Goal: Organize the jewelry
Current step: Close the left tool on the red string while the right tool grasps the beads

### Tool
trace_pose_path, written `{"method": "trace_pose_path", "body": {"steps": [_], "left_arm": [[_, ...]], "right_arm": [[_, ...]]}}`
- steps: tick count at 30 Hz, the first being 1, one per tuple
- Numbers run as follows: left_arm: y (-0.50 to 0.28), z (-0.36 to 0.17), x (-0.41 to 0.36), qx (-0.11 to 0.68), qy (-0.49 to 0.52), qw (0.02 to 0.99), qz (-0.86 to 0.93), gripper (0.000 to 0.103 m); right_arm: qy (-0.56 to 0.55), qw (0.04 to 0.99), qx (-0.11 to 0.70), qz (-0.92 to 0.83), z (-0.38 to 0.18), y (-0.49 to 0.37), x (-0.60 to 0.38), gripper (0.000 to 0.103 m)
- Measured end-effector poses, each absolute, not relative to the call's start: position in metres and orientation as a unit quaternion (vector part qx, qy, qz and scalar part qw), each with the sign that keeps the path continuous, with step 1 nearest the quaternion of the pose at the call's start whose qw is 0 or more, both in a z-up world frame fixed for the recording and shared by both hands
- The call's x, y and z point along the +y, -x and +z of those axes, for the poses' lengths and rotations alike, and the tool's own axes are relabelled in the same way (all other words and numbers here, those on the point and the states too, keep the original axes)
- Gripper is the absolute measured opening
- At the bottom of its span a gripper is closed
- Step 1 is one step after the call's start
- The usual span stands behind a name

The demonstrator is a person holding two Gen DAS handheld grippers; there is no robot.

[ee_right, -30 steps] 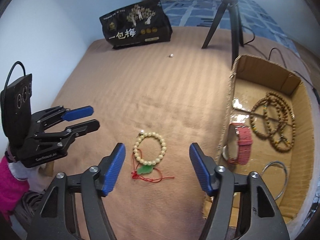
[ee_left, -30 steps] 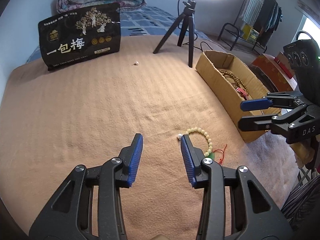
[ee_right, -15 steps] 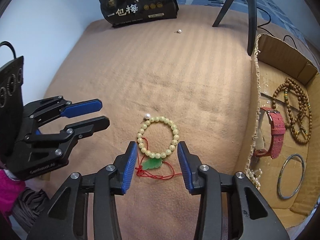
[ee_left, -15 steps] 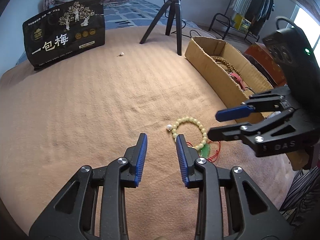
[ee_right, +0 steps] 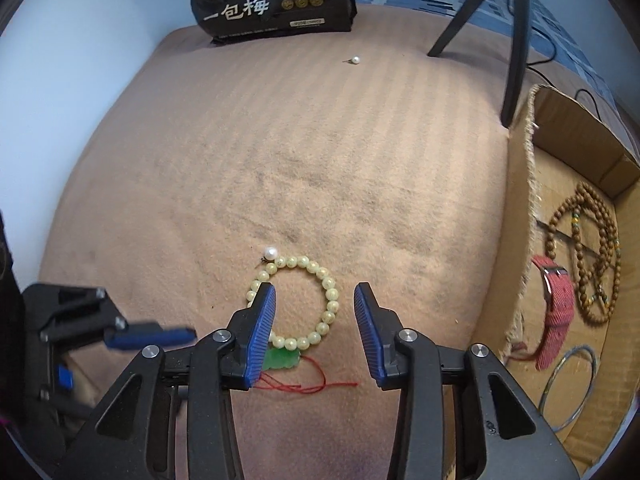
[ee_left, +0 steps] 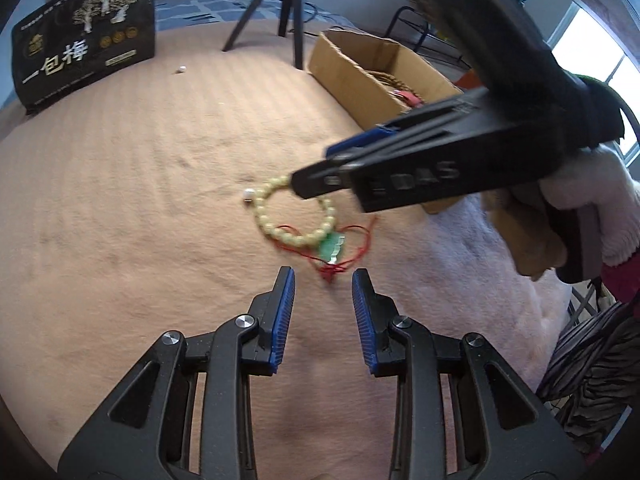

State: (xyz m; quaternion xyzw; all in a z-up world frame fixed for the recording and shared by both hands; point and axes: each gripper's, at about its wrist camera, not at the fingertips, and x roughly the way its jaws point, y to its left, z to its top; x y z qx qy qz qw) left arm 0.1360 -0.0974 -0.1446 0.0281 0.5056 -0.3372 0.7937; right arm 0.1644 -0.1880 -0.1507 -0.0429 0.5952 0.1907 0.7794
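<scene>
A pale green bead bracelet (ee_right: 320, 272) with a green pendant (ee_right: 282, 359) and red cord lies on the tan blanket; it also shows in the left wrist view (ee_left: 276, 232). A white pearl (ee_right: 271, 253) sits at its far edge. My right gripper (ee_right: 315, 304) is open and low over the bracelet, its fingers straddling the ring's near side. In the left wrist view the right gripper (ee_left: 312, 172) reaches over the bracelet. My left gripper (ee_left: 323, 280) is open and empty, just short of the pendant (ee_left: 331, 249).
A cardboard box (ee_right: 520, 216) at the right holds brown bead strands (ee_right: 588, 248), a red watch strap (ee_right: 558, 300) and a metal bangle (ee_right: 568, 384). A loose pearl (ee_right: 355, 60), a black bag (ee_right: 276, 0) and tripod legs (ee_right: 516, 52) stand farther back.
My right gripper has moved forward and down over the bracelet and opened wider. My left gripper has shifted right toward the pendant and opened a little.
</scene>
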Motion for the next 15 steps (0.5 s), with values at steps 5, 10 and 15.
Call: {"method": "trace_pose_path", "body": {"steps": [5, 10, 15], "left_arm": [[-0.134, -0.153, -0.109, 0.512, -0.040, 0.792, -0.331, 0.029], [-0.137, -0.161, -0.115, 0.518, -0.043, 0.790, -0.325, 0.026], [-0.140, -0.168, -0.123, 0.518, -0.051, 0.792, -0.320, 0.026]], "right_arm": [[0.049, 0.777, 0.599, 0.187, -0.156, -0.172, -0.187, 0.034], [0.055, 0.774, 0.602, 0.188, -0.162, -0.176, -0.187, 0.033], [0.049, 0.773, 0.604, 0.186, -0.164, -0.180, -0.190, 0.031]]}}
